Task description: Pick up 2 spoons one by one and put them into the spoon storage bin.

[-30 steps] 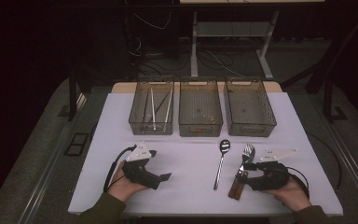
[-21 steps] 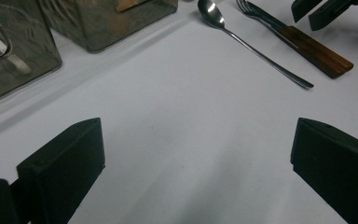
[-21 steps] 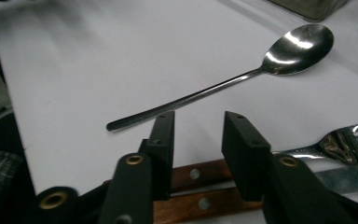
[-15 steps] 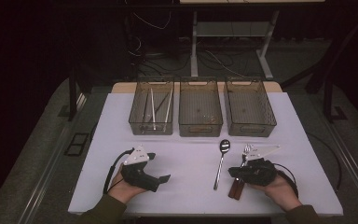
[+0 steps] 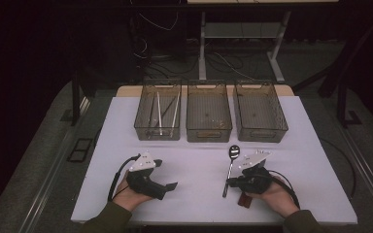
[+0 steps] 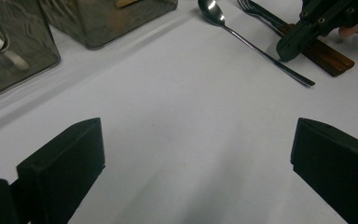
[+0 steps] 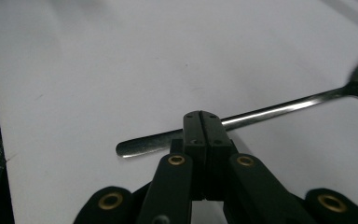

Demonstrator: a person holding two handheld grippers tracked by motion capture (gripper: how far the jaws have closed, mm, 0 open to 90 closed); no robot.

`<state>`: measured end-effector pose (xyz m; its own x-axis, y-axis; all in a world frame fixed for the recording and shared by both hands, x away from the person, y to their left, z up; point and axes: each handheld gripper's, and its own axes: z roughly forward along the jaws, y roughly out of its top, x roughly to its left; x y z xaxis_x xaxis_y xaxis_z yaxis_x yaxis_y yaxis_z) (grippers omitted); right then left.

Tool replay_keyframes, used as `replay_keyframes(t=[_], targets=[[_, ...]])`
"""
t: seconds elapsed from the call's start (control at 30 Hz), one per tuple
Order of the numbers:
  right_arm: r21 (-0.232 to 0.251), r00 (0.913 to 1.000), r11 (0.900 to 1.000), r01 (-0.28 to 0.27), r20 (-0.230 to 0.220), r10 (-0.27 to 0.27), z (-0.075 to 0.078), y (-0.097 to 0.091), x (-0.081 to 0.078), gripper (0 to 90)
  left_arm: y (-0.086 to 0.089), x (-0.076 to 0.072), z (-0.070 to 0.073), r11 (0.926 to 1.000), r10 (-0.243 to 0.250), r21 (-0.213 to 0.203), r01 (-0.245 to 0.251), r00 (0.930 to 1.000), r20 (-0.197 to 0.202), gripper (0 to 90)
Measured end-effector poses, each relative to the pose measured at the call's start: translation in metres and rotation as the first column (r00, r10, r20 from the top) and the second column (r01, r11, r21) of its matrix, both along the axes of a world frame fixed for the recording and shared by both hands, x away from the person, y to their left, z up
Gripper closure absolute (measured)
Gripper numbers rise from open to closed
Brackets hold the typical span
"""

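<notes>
My right claw [image 7: 202,122] cam shows it pressed together right over the spoon [image 7: 279,108] handle on the bench [image 7: 98,70], grip unclear, while overhead hides that and the left claw [image 6: 196,158] sits spread.

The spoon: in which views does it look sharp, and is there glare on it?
In the right gripper view the spoon has a bright streak along its handle and a blurred bowl; in the left gripper view it is sharp with a highlight in the bowl; in the high view it is small and dim.
</notes>
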<state>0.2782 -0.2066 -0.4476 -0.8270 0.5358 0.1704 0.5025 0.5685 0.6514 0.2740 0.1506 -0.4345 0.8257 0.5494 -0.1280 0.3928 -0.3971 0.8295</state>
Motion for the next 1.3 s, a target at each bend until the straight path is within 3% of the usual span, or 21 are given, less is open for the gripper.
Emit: replay_keyframes(t=[0.53,1.3], targets=[[-0.017,0.9987,0.9998,0.011,0.051,-0.010,0.000,0.022,0.004,90.0,-0.001,0.000,-0.001,1.0000,-0.008,0.003,0.008,0.9999,-0.009,1.2],[-0.014,0.9960,0.9980,0.061,0.067,-0.060,-0.001,0.062,0.034,90.0,0.000,0.001,-0.002,0.9999,-0.010,0.000,0.010,0.9999,-0.008,1.2]])
